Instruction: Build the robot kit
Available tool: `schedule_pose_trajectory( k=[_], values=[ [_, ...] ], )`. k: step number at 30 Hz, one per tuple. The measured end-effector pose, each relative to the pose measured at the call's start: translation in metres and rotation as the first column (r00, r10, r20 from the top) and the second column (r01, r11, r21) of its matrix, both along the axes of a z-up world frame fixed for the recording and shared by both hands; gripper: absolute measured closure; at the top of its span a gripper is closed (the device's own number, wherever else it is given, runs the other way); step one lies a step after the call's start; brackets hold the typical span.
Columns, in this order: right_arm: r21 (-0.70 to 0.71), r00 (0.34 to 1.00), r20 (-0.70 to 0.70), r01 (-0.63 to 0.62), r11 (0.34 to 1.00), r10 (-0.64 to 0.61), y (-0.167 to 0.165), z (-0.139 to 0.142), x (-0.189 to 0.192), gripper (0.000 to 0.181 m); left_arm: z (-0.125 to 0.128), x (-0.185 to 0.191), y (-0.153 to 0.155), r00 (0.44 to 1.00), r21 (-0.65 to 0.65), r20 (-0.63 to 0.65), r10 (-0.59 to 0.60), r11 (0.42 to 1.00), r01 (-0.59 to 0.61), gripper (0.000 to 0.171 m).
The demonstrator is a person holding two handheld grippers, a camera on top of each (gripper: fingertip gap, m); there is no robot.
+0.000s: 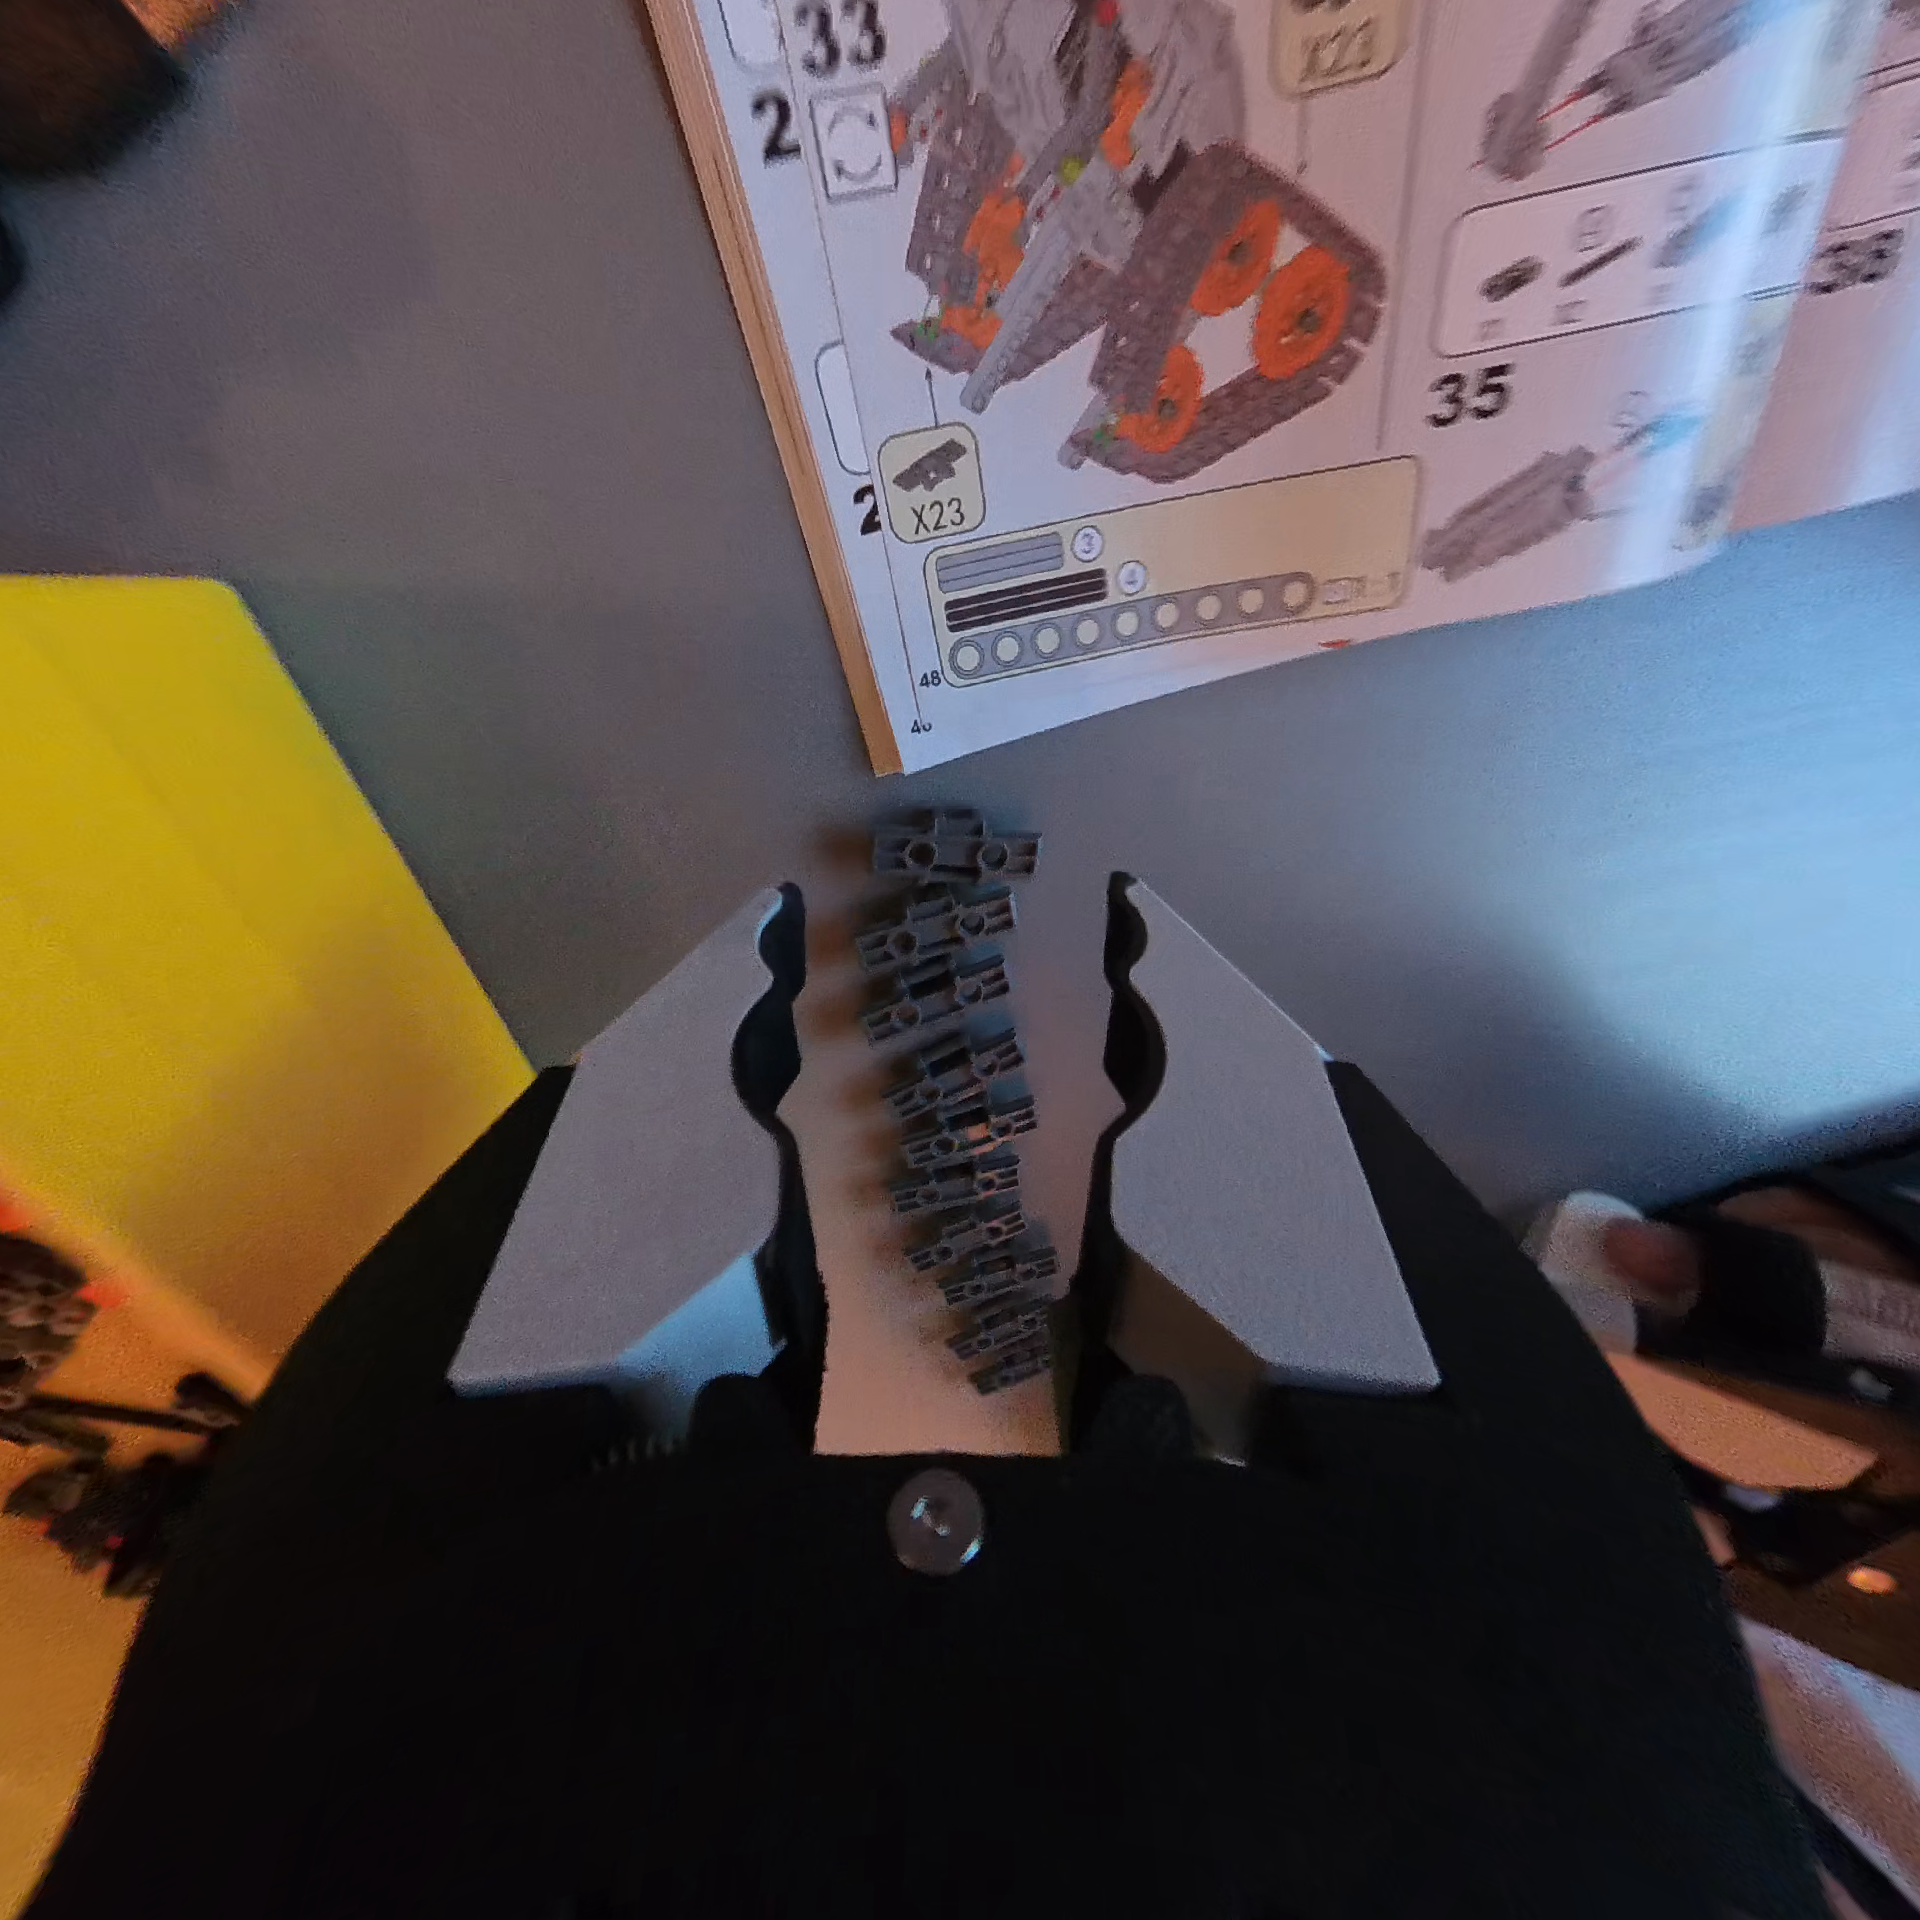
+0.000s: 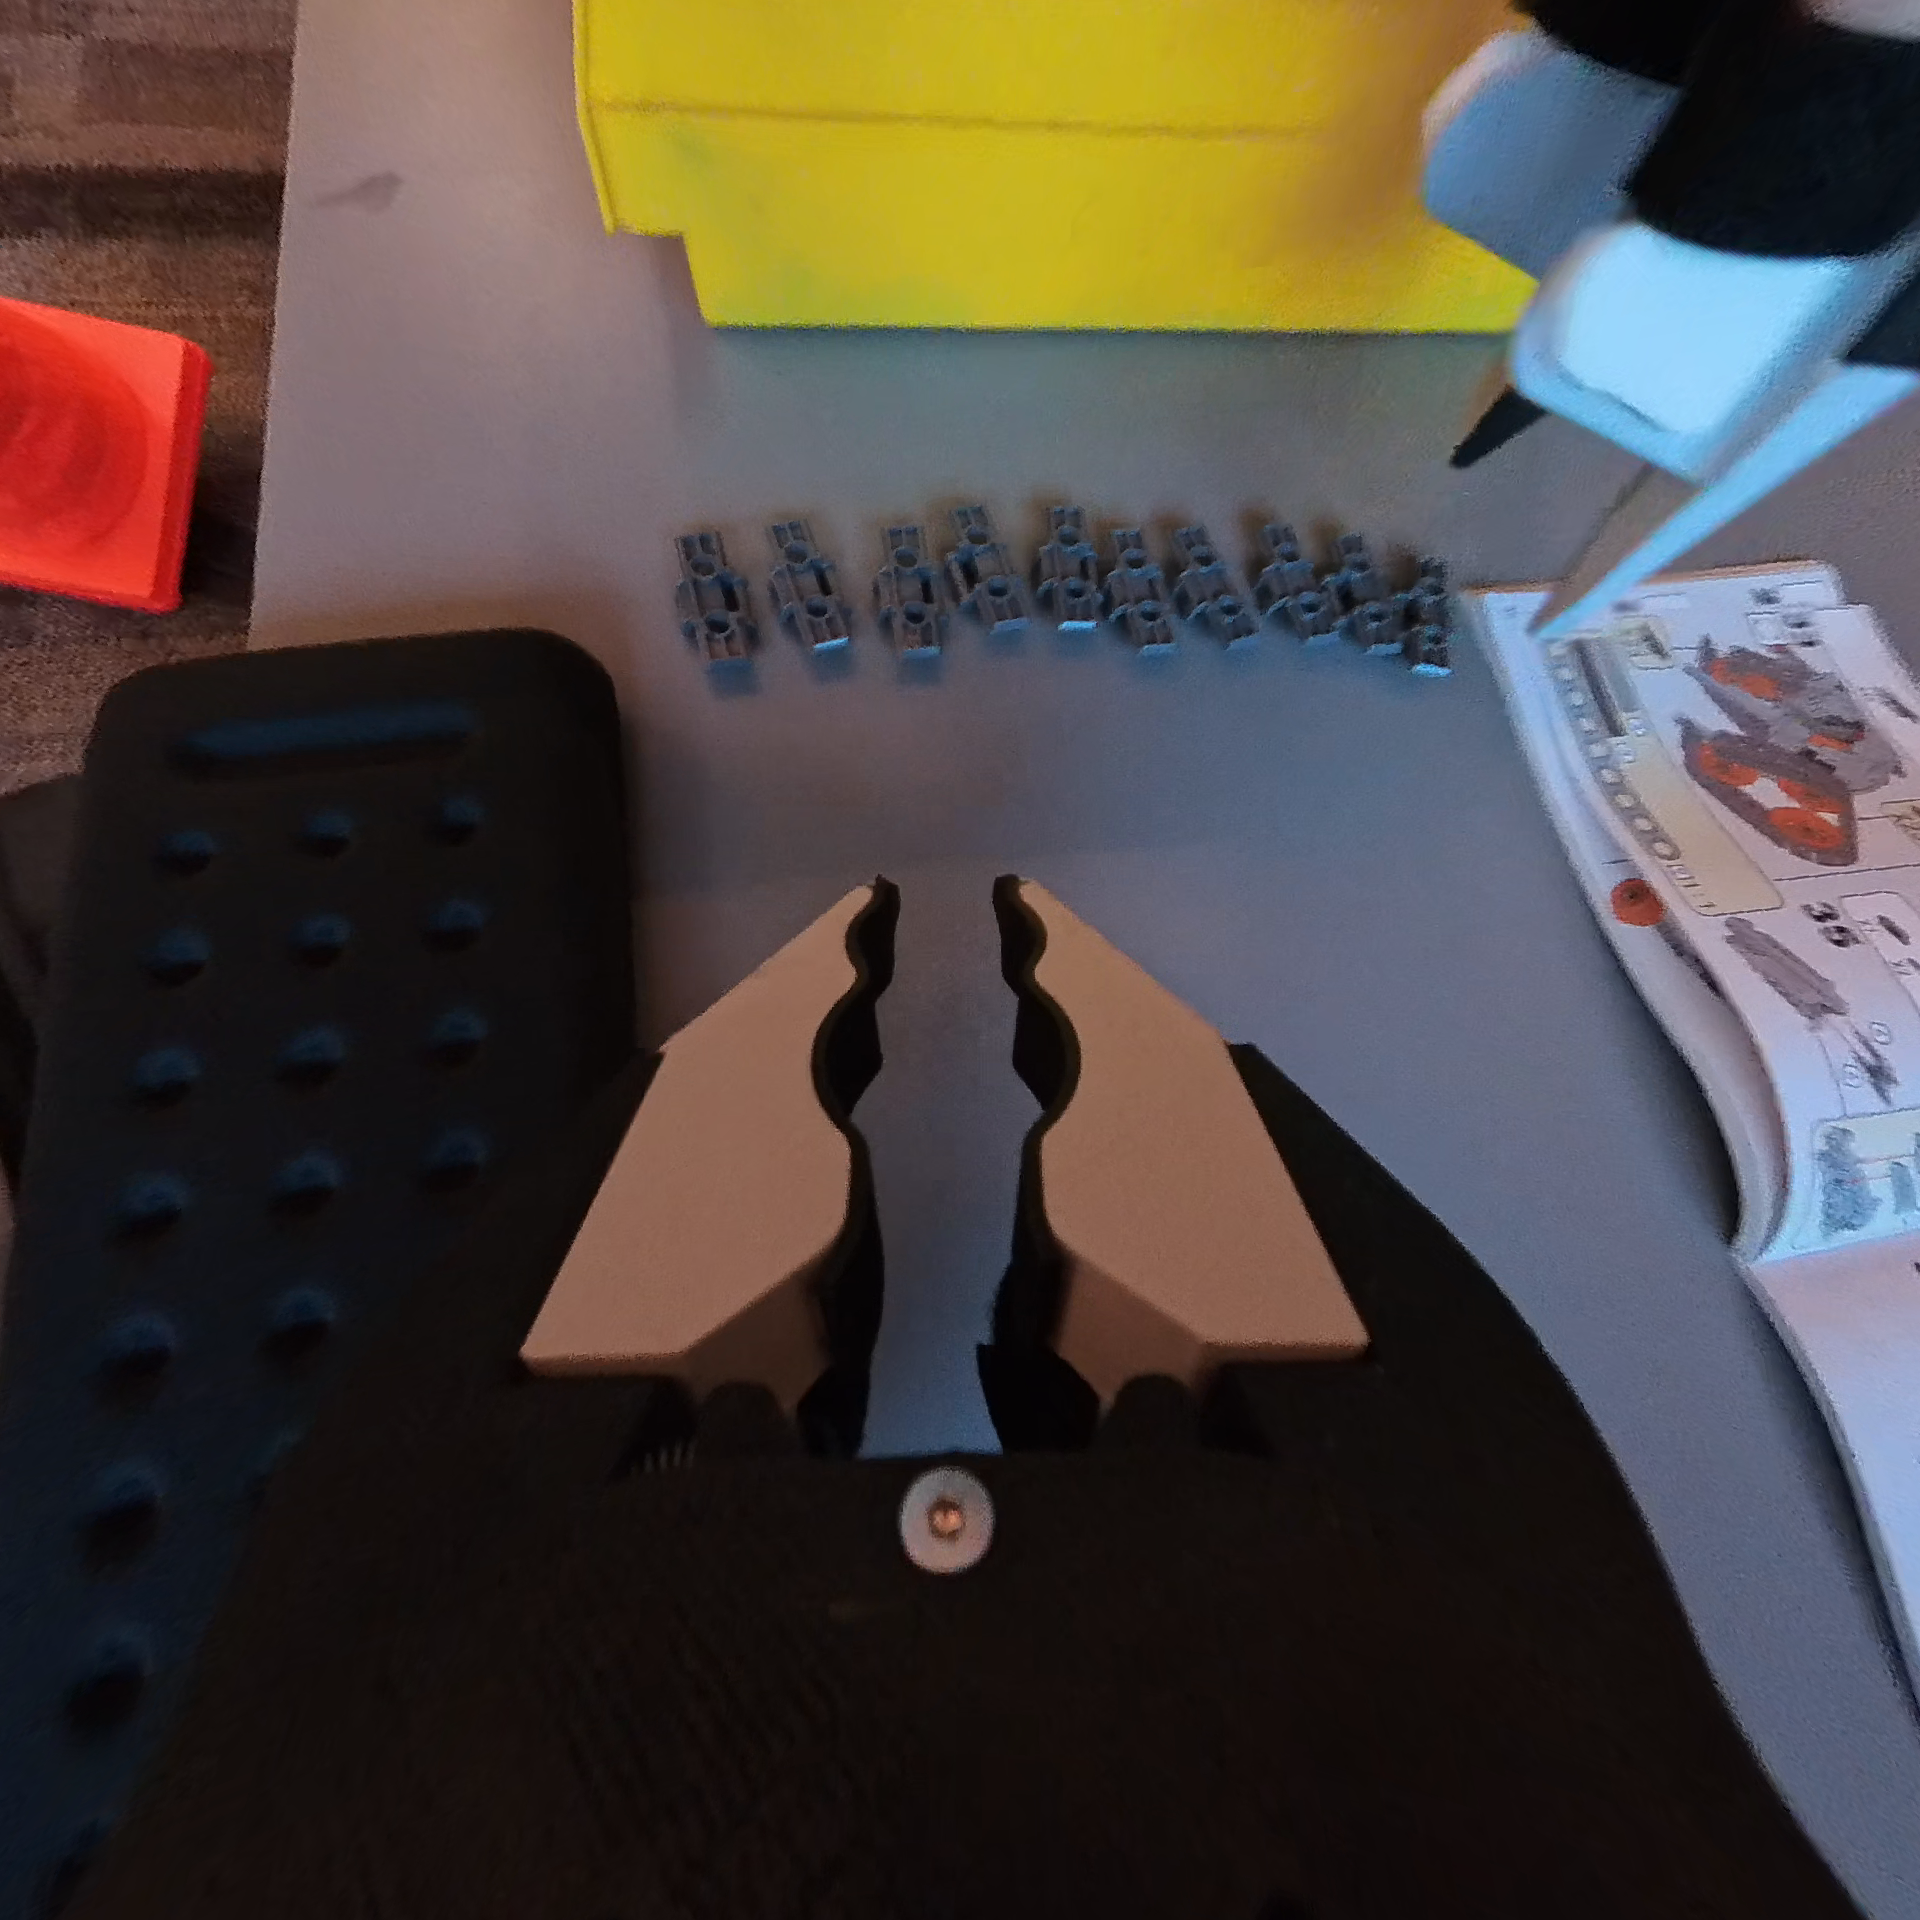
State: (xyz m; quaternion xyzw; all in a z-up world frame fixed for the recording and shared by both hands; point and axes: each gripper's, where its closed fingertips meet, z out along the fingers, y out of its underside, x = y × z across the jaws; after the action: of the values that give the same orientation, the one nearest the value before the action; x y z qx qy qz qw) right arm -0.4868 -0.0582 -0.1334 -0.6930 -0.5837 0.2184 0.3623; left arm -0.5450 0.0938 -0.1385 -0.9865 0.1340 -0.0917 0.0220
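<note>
A chain of several small grey track links (image 1: pixel 961 1091) lies on the grey table (image 1: pixel 1455 883). My left gripper (image 1: pixel 954 896) is open and hovers over the chain, with the links lying between its fingers and untouched. In the right wrist view the same chain (image 2: pixel 1060 592) runs left to right beyond my right gripper (image 2: pixel 943 889). That gripper is slightly open and empty, a short way in front of the chain. The left gripper (image 2: pixel 1662 343) shows at the upper right of that view, above the chain's right end.
An open instruction booklet (image 1: pixel 1195 343) lies beyond the chain, also in the right wrist view (image 2: pixel 1766 883). A yellow box (image 1: pixel 187 883) stands to the left, also (image 2: pixel 1039 177). A black studded plate (image 2: pixel 312 1039), a red object (image 2: pixel 83 478) and dark parts (image 1: pixel 62 1382) lie nearby.
</note>
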Motion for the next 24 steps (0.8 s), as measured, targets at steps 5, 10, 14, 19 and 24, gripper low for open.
schedule_pose_trajectory(
  k=[5,10,14,19,24],
  values=[
    [0.025,0.976,-0.187,0.117,0.993,-0.111,0.038,0.025,-0.009,0.172,0.064,-0.012,-0.011,0.989,0.39,0.131,-0.07,0.921,0.013,0.122],
    [0.051,0.977,-0.124,0.183,0.982,-0.176,0.105,0.005,-0.022,0.181,0.13,-0.023,-0.07,0.912,0.691,0.382,-0.151,0.702,-0.173,0.14],
    [-0.033,0.969,-0.171,0.177,0.984,-0.18,0.132,0.008,-0.044,0.181,0.171,-0.034,-0.138,0.803,0.781,0.532,-0.269,0.521,-0.343,0.15],
    [-0.1,0.974,-0.103,0.192,0.976,-0.202,0.15,-0.014,-0.053,0.181,0.19,-0.066,-0.183,0.8,0.813,0.521,-0.297,0.458,-0.36,0.148],
    [-0.113,0.976,-0.129,0.161,0.98,-0.176,0.145,-0.013,-0.057,0.181,0.207,-0.084,-0.205,0.831,0.858,0.47,-0.299,0.378,-0.349,0.15]
  ],
)
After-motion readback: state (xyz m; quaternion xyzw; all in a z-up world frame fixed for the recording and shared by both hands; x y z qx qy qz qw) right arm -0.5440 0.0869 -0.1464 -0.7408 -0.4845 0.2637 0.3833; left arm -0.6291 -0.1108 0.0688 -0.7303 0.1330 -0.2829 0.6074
